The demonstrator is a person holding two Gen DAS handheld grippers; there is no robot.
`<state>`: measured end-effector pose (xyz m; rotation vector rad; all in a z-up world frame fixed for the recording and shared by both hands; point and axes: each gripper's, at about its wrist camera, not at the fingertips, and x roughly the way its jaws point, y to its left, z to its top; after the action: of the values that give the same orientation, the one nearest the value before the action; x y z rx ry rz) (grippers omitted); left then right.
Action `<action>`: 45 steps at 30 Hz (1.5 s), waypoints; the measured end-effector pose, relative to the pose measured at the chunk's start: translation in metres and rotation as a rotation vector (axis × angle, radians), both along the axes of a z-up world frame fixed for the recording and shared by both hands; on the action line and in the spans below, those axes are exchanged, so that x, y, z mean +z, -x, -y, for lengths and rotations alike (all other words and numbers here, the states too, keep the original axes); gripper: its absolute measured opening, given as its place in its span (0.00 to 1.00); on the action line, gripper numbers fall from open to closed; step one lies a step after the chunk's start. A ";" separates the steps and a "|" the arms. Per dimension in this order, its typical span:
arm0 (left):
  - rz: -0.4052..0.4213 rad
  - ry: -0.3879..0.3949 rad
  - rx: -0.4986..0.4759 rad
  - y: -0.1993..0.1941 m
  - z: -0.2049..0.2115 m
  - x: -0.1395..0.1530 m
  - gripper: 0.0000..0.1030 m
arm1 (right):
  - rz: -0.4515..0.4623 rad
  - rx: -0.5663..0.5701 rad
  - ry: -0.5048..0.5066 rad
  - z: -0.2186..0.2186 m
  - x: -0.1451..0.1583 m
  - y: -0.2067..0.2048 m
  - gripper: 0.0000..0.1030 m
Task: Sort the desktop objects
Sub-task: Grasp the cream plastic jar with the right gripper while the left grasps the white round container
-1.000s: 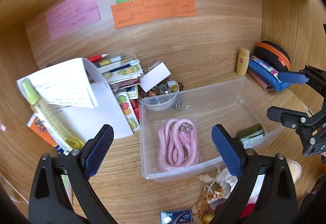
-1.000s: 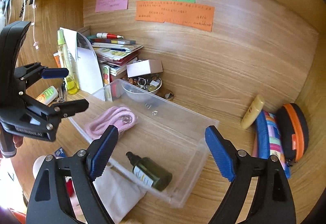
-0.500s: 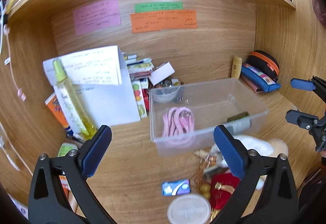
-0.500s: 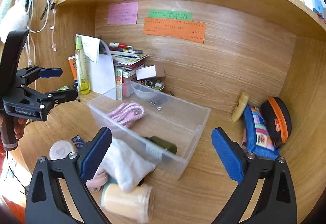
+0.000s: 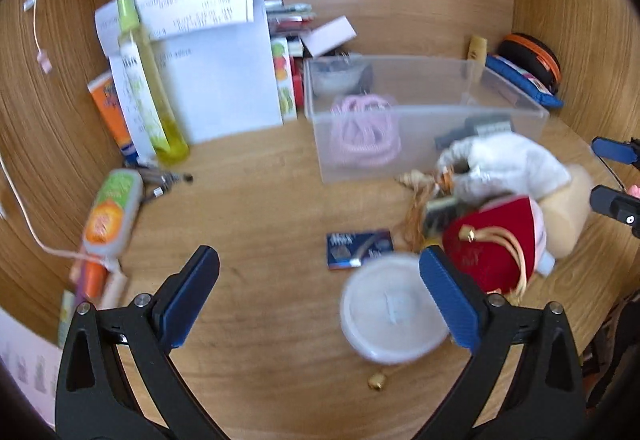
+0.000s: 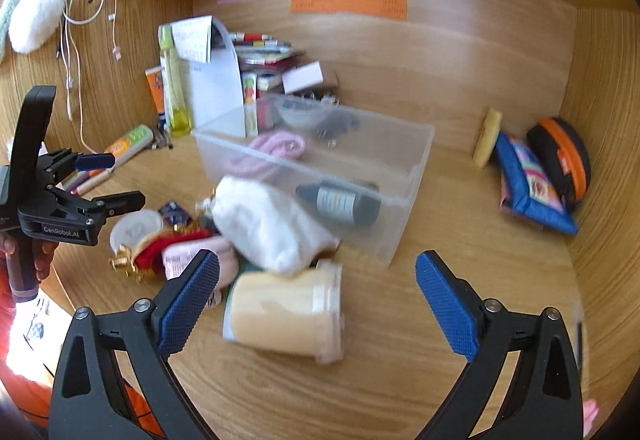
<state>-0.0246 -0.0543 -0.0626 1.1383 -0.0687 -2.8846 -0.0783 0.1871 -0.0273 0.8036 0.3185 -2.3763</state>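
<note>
1. A clear plastic bin point(image 6: 320, 163) stands mid-desk in the right wrist view; a dark green bottle point(image 6: 340, 201) and a coiled pink rope point(image 5: 364, 133) lie inside it.
2. At the bin's 7 o'clock corner a white cloth point(image 6: 268, 228) leans against the wall, with a red pouch point(image 5: 496, 244) and a cream jar point(image 6: 288, 314) on its side just beside it.
3. In the left wrist view a round white lid point(image 5: 392, 314) lies flat at 5 o'clock, touching a small blue packet point(image 5: 358, 250).
4. A tall yellow bottle point(image 5: 152, 87) stands upright at 10 o'clock before white papers point(image 5: 224, 79).
5. A blue pencil case point(image 6: 532, 187) leans at 3 o'clock.
6. The left gripper point(image 5: 320, 294) is spread wide, holding nothing.
7. The right gripper point(image 6: 318, 302) is likewise spread and empty, above the jar.
</note>
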 end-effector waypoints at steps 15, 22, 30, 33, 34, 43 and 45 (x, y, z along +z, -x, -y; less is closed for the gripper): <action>0.090 -0.037 -0.057 -0.001 -0.022 -0.031 0.99 | 0.115 -0.027 -0.029 0.004 -0.036 0.003 0.95; 0.113 -0.115 0.007 0.007 -0.010 -0.034 0.99 | 0.159 -0.048 -0.001 0.006 -0.043 0.008 0.91; 0.076 -0.109 0.009 0.005 -0.010 -0.031 0.77 | 0.152 0.001 0.015 0.011 -0.044 0.004 0.64; 0.069 -0.103 0.005 0.005 -0.011 -0.031 0.63 | 0.151 0.005 0.035 0.005 -0.040 0.003 0.64; 0.065 -0.086 0.009 0.004 -0.012 -0.031 0.63 | 0.153 0.003 0.045 0.002 -0.039 0.003 0.64; 0.049 -0.117 0.060 0.001 0.002 -0.032 0.63 | 0.161 -0.040 0.093 -0.024 -0.030 0.007 0.63; 0.038 -0.127 0.073 -0.001 0.006 -0.030 0.63 | 0.161 -0.051 0.092 -0.028 -0.030 0.007 0.62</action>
<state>-0.0237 -0.0599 -0.0923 1.1886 0.1537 -2.8391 -0.0856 0.2152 -0.0576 0.9625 0.1232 -2.3369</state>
